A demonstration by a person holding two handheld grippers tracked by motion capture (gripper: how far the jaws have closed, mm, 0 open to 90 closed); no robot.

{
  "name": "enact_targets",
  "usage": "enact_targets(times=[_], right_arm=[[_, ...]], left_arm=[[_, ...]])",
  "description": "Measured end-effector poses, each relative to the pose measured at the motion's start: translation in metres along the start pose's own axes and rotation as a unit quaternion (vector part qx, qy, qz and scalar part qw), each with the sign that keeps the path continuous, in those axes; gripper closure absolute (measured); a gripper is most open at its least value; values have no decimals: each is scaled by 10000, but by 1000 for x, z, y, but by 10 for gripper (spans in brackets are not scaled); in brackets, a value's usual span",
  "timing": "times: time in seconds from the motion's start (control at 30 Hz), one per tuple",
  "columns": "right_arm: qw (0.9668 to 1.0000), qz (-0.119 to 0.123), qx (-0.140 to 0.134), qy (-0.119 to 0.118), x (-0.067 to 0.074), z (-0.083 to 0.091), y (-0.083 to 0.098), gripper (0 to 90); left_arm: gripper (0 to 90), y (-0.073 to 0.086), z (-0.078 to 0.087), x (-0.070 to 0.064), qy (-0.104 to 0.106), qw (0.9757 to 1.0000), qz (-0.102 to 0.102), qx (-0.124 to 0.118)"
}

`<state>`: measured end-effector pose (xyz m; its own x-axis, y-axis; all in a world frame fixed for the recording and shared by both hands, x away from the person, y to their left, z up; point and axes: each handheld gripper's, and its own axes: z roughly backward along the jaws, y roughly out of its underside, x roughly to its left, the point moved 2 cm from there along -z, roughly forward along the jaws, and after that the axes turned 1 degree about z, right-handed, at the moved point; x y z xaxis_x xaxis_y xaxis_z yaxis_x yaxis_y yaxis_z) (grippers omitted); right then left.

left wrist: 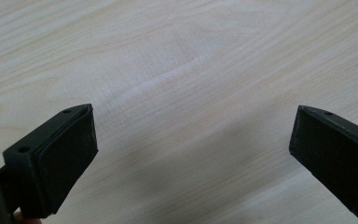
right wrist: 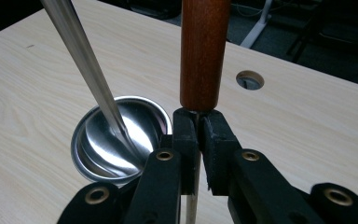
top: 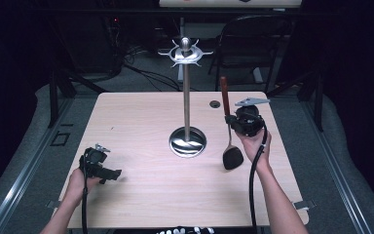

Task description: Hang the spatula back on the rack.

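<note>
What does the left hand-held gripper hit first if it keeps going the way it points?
Probably the bare table top: the left hand-held gripper has its jaws open and angled down at plain wood, nothing between. Depth is unclear.

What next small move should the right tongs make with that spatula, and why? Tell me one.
Probably lift the spatula a little and carry it toward the stand. The right tongs are shut on its thin metal shank just below the wooden handle, the black blade sits low by the table, and the hooks at the top of the stand look free. The left tongs rest open, apart from it.
</note>
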<state>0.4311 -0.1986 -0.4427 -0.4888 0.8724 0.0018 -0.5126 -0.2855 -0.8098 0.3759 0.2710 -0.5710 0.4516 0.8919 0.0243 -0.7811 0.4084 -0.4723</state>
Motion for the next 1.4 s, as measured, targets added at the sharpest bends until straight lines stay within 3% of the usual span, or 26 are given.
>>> enact_targets(times=[0.6,1.4], right_arm=[[9993,87,-357,58,8,-2,-17,852],[9964,218,-805,-135,24,-4,-25,851]], left_arm=[[4,0,0,1,-3,10000,2,-17],[2,1,0,0,-17,10000,-26,-30]])
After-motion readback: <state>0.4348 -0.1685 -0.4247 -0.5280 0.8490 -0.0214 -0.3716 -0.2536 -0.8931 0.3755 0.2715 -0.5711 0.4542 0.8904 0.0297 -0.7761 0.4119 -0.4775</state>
